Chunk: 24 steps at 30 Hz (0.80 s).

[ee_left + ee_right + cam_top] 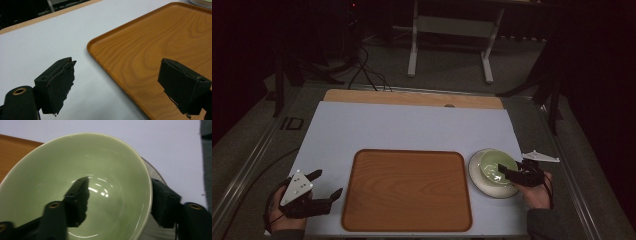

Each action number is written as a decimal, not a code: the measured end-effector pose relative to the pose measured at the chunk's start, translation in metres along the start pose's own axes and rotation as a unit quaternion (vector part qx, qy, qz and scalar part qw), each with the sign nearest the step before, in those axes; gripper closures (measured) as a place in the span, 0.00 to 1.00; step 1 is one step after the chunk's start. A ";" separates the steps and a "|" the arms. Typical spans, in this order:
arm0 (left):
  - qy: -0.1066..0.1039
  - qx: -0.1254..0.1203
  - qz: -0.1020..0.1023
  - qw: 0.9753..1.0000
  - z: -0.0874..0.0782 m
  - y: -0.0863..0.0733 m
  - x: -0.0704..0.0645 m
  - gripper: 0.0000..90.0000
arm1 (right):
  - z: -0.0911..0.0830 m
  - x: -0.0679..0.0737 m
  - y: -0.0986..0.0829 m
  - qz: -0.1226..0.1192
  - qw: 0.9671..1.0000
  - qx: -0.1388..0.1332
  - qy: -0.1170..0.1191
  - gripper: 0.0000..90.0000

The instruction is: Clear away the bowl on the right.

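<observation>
- Green bowl (75, 185) sits on a pale saucer (477, 180), just right of the wooden tray (407, 190) on the white table cover (412, 127).
- Right gripper (117, 202) straddles the bowl's near rim: one finger (77, 197) inside the bowl, the other (163, 202) outside the wall. Jaws look closed onto the wall or very nearly so; firm contact cannot be confirmed.
- Judgement: step in hand is grasping the bowl by its rim, probably to lift it toward the tray.
- To do it well: seat the rim deep between the pads before squeezing, since glazed ceramic is likely slippery. Lift straight up so the saucer is not dragged. Keep the bowl level; a one-sided rim grip will tend to let it tilt away from the fingers.
- Bowl appearance: light celadon green, glossy, smooth round wall, bright reflections at the bottom, appears empty.
- Left gripper (324, 189) rests wide open beside the tray's left edge, with the tray corner between its fingers in the left gripper view, holding nothing.
</observation>
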<state>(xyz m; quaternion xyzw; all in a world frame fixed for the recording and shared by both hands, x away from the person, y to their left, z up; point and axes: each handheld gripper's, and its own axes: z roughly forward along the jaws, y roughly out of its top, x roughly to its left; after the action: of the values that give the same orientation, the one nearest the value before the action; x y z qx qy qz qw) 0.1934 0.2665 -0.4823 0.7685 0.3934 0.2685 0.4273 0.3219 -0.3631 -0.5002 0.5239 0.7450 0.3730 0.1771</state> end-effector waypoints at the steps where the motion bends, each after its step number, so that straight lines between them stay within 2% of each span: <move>1: 0.000 0.000 0.000 1.000 0.000 0.000 0.000 0.15 | 0.002 -0.001 0.000 0.006 1.000 0.011 0.003 0.55; 6: 0.001 0.001 0.000 1.000 0.000 0.000 0.000 0.15 | 0.004 -0.004 -0.001 0.026 0.999 0.028 0.017 0.65; 8: 0.002 0.001 0.001 1.000 0.000 0.000 0.000 0.15 | 0.005 -0.006 -0.001 0.048 0.998 0.033 0.030 0.70; 10: 0.002 0.001 0.001 1.000 0.000 0.000 0.000 0.16 | 0.006 -0.007 0.000 0.056 0.997 0.037 0.036 0.75; 16: 0.004 0.000 0.000 1.000 0.000 0.000 0.000 0.16 | 0.009 -0.007 0.003 0.078 0.995 0.050 0.046 0.81; 22: 0.004 0.001 0.000 1.000 0.000 0.000 0.000 0.16 | 0.010 -0.007 0.008 0.080 0.994 0.058 0.039 0.91; 24: 0.005 0.001 -0.001 1.000 0.000 0.000 0.000 0.16 | 0.010 -0.006 0.008 0.078 0.994 0.060 0.037 0.91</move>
<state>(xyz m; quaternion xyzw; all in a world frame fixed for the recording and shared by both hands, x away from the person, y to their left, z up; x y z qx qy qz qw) 0.1934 0.2667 -0.4822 0.7671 0.3966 0.2718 0.4248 0.3362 -0.3640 -0.5013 0.5763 0.7286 0.3595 0.0881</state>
